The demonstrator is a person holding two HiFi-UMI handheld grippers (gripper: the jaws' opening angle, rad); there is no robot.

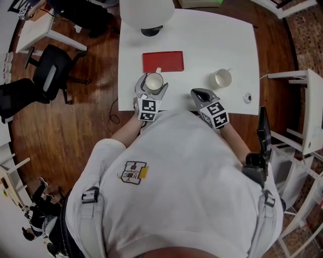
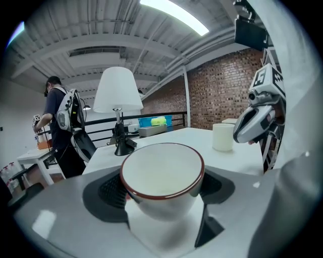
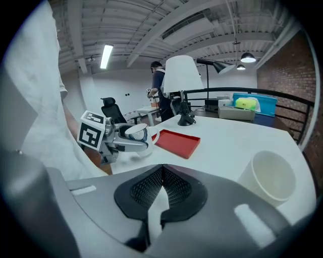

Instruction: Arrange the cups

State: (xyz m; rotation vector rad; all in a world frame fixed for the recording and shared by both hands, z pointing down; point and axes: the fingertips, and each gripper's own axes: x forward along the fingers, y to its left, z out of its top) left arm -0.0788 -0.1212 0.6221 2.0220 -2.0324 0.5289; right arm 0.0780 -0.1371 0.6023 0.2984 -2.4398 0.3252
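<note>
A white cup with a dark red rim (image 1: 154, 80) sits between the jaws of my left gripper (image 1: 151, 87), just in front of the red tray (image 1: 162, 61). The left gripper view shows that cup (image 2: 162, 176) upright, with both pads pressed on its sides. A plain white cup (image 1: 221, 78) stands on the white table (image 1: 202, 40) to the right. My right gripper (image 1: 201, 93) is shut and holds nothing, a little short of and left of that cup (image 3: 267, 176). In the right gripper view the jaws (image 3: 160, 187) meet tip to tip.
A white table lamp (image 1: 147, 15) stands at the table's far edge behind the tray. A small round object (image 1: 247, 97) lies near the right front corner. A black office chair (image 1: 50, 73) and another white desk stand to the left; white furniture is on the right.
</note>
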